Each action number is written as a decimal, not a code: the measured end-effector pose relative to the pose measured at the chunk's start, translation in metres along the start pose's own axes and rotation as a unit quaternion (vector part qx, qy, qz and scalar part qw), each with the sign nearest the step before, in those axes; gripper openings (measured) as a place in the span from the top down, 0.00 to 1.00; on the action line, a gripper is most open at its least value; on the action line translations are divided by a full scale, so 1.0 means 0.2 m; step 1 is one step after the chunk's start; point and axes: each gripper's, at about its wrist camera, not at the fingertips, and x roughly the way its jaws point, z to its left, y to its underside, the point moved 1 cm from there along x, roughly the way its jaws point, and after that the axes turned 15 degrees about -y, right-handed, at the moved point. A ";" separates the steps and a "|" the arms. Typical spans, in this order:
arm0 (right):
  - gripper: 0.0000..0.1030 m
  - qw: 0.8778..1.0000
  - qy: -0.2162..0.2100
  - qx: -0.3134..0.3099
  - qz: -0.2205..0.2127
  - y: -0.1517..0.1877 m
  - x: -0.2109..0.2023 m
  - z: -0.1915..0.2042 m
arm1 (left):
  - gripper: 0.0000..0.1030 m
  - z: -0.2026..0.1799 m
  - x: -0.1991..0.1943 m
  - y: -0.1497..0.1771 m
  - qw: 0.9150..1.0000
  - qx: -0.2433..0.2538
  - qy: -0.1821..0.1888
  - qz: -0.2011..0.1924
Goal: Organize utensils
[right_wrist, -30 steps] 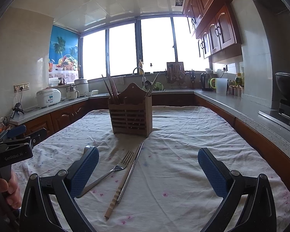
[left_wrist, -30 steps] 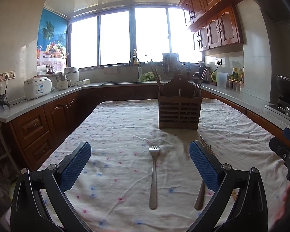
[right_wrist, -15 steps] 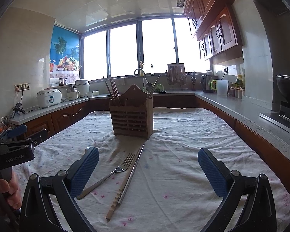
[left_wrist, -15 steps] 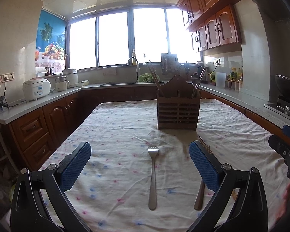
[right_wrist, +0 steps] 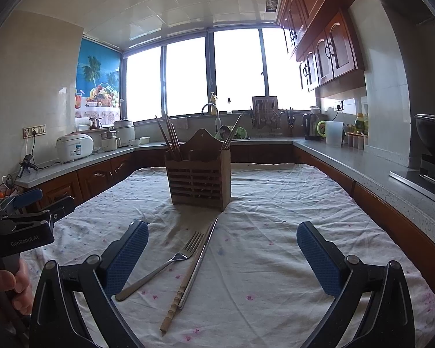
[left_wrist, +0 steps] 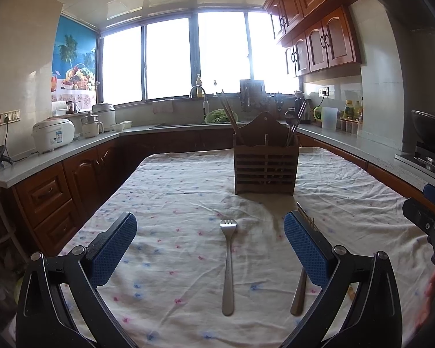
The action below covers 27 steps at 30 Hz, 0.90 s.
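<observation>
So both grippers are hovering low over the cloth-covered counter [left_wrist: 165,191] with nothing in them. The left gripper [left_wrist: 210,245] has its jaws spread wide, and a fork [left_wrist: 228,266] lies right in the gap between them, flat on the cloth, tines pointing away toward the wooden utensil holder [left_wrist: 265,171]. Its long axis runs almost straight along the line of the jaws, handle end nearest the camera. That looks like the easy pick: the fork is already centered, so the left side mostly needs to come down and close across the handle.

The right gripper [right_wrist: 221,256] is just as wide open and also empty. In its view a second fork [right_wrist: 162,264] lies at a slant, tines up toward the holder and handle angling off toward the left pad, with a pair of chopsticks [right_wrist: 192,269] just beside it; whether they touch the fork is hard to tell. Those sit left of center in the gap, so the right side would need a shift and a twist first.

The holder stands upright farther back on the counter, well apart from the loose pieces, with chopsticks already sticking out of it.
</observation>
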 end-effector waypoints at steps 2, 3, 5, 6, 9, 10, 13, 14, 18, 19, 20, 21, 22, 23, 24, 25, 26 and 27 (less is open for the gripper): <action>0.00 1.000 0.000 0.000 0.001 0.00 0.00 0.00 | 0.00 0.00 0.00 0.00 1.000 0.000 0.001 0.000; 0.00 1.000 0.000 0.000 0.001 0.00 0.00 0.00 | 0.00 0.00 0.00 0.00 1.000 0.000 0.001 0.000; 0.00 1.000 0.001 0.000 0.001 0.00 0.00 0.00 | 0.00 0.00 0.00 0.00 1.000 0.000 0.002 0.000; 0.00 1.000 0.000 0.000 0.000 0.00 0.00 0.00 | 0.00 0.00 0.00 0.00 1.000 0.000 0.001 0.000; 0.00 1.000 0.001 0.001 0.001 0.00 0.00 0.00 | 0.00 -0.01 0.01 0.00 1.000 0.001 0.001 0.000; 0.00 1.000 0.000 0.001 0.001 0.00 0.00 0.00 | 0.00 -0.01 0.00 0.00 1.000 0.002 0.001 0.000; 0.00 1.000 0.000 0.000 0.001 0.00 0.00 0.00 | 0.00 -0.01 0.01 0.00 1.000 0.003 0.002 0.000; 0.00 1.000 0.000 0.001 0.001 0.00 0.00 0.00 | 0.00 -0.01 0.02 0.00 1.000 0.003 0.003 0.001; 0.00 1.000 0.001 0.002 0.001 0.00 0.01 0.00 | 0.00 -0.01 0.02 0.00 1.000 0.003 0.003 0.001; 0.00 1.000 0.000 0.002 0.001 0.00 0.01 0.00 | 0.00 -0.01 0.02 0.00 1.000 0.003 0.004 0.002; 0.00 1.000 0.000 0.002 0.001 0.00 0.01 0.00 | 0.00 -0.01 0.02 0.00 1.000 0.003 0.003 0.002; 0.00 1.000 0.001 0.002 0.000 0.00 0.01 0.00 | 0.00 -0.01 0.02 0.00 1.000 0.003 0.004 0.002; 0.00 1.000 0.001 0.002 0.000 0.00 0.01 0.00 | 0.00 -0.01 0.02 0.00 1.000 0.003 0.004 0.003; 0.00 1.000 0.001 0.002 0.000 0.00 0.01 -0.01 | 0.00 -0.02 0.03 0.00 1.000 0.003 0.004 0.004; 0.00 1.000 0.001 0.003 0.000 0.00 0.01 -0.01 | 0.00 -0.02 0.03 0.00 1.000 0.003 0.004 0.004; 0.00 1.000 0.001 0.003 0.000 0.00 0.01 -0.01 | 0.00 -0.02 0.03 0.00 1.000 0.003 0.004 0.005; 0.00 1.000 0.001 0.003 0.001 0.00 0.01 -0.01 | 0.00 -0.02 0.03 0.00 1.000 0.003 0.004 0.005; 0.00 1.000 0.001 0.003 0.001 0.00 0.01 -0.01 | 0.00 -0.02 0.03 0.00 1.000 0.003 0.004 0.006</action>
